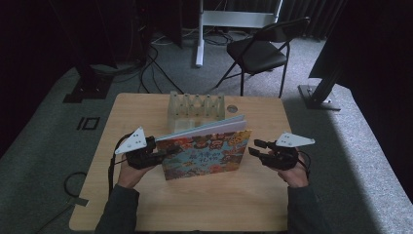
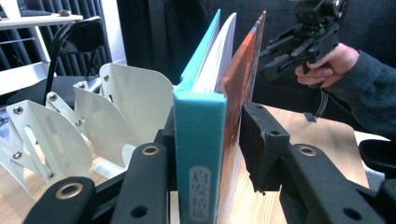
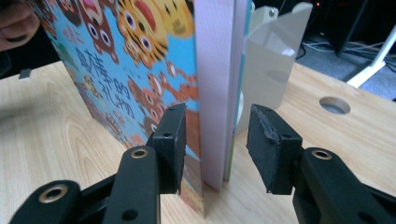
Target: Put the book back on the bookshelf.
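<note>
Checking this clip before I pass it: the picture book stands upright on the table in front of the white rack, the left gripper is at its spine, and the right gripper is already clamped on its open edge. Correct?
Not quite. The right gripper is not clamped: in the right gripper view its jaws stand apart on either side of the picture book's open edge, pads off it. The rest holds.

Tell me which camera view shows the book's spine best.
The left gripper view: the book's spine faces the camera, teal with printed characters, between that gripper's jaws. The high view shows the book standing upright, front cover toward the person, its spine end at the left gripper. The right gripper view shows the page edges and cover.
</note>
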Demonstrator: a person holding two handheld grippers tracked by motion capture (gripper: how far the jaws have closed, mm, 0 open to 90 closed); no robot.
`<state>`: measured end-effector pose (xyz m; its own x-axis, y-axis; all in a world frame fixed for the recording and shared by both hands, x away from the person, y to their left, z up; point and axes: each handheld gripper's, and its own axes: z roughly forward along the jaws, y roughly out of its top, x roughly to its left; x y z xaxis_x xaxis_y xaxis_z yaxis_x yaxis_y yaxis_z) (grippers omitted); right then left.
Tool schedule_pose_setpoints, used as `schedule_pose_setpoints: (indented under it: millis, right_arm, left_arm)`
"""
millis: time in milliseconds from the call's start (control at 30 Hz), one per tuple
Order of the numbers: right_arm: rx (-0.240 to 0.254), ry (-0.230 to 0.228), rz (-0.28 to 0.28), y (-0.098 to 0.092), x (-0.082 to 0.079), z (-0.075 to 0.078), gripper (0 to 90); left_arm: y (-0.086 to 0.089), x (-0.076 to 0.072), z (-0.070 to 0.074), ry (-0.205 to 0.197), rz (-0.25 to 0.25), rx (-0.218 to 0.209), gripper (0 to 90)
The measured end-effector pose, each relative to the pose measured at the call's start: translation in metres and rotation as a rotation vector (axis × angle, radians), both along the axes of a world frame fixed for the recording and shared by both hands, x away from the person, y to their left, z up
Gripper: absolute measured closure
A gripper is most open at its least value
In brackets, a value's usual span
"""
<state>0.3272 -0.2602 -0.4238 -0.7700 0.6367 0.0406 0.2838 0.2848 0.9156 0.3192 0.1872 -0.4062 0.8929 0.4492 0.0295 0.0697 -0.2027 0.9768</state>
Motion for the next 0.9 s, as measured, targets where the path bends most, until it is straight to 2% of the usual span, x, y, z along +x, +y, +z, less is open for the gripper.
schedule_pose_setpoints:
  millis: [167, 267, 333, 533, 733, 767, 800, 900]
  right_arm:
    - [-0.030, 0.024, -0.024, -0.003, -0.001, -0.013, 57.2]
    - [-0.060, 0.039, -0.038, -0.003, -0.003, -0.022, 57.1]
    - [-0.058, 0.048, -0.045, -0.004, -0.004, -0.026, 56.9]
    - [-0.050, 0.073, -0.062, -0.009, -0.005, -0.038, 56.9]
    - [-0.049, 0.080, -0.078, -0.012, -0.005, -0.041, 56.9]
    - [-0.048, 0.081, -0.082, -0.012, -0.005, -0.041, 56.9]
    - [-0.051, 0.081, -0.086, -0.013, -0.004, -0.042, 57.0]
    - [-0.058, 0.084, -0.094, -0.014, -0.003, -0.044, 57.0]
  left_arm:
    - [-0.008, 0.001, -0.001, -0.005, 0.004, 0.005, 61.3]
    - [-0.010, 0.003, -0.003, -0.002, -0.004, -0.009, 61.2]
    - [-0.011, 0.005, -0.004, -0.002, -0.012, -0.022, 61.4]
    - [-0.012, 0.005, -0.005, -0.010, -0.015, -0.023, 61.8]
    - [-0.013, 0.000, -0.004, -0.029, -0.036, 0.001, 74.5]
    - [-0.015, -0.003, -0.003, -0.036, -0.052, 0.010, 74.5]
    - [-0.016, -0.005, -0.003, -0.040, -0.054, 0.016, 79.0]
    - [-0.019, -0.010, -0.003, -0.044, -0.044, 0.015, 80.1]
